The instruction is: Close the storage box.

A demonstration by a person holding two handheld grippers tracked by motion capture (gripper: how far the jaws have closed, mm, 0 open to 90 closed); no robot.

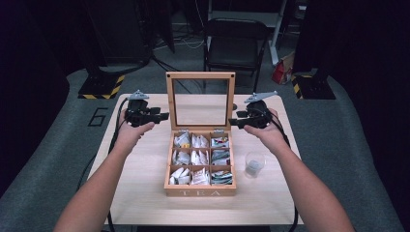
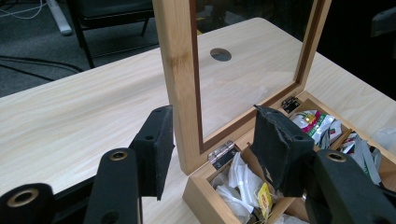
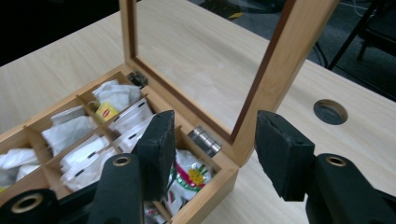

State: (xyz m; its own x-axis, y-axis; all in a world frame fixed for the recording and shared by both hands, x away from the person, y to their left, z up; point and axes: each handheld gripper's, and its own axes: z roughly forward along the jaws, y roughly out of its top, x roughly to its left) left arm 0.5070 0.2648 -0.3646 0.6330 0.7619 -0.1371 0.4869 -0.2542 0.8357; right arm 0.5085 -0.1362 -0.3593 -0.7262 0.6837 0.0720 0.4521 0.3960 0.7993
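A wooden tea box (image 1: 200, 192) marked TEA stands mid-table, its compartments holding several tea bags (image 1: 193, 157). Its glass-paned lid (image 1: 170, 99) stands upright. My left gripper (image 1: 166, 116) is open at the lid's left edge. In the left gripper view the lid's frame post (image 2: 180, 84) rises between the spread jaws of the left gripper (image 2: 217, 149), untouched by either pad. My right gripper (image 1: 231, 122) is open at the lid's right edge. There the frame rail (image 3: 275, 79) stands between the parted jaws of the right gripper (image 3: 217, 156), above a hinge (image 3: 204, 139).
A clear glass cup (image 1: 254, 164) stands on the table to the right of the box. The table has a round cable hole (image 3: 330, 111) behind the lid. A black chair (image 1: 234, 43) is beyond the far edge of the table (image 1: 145, 203).
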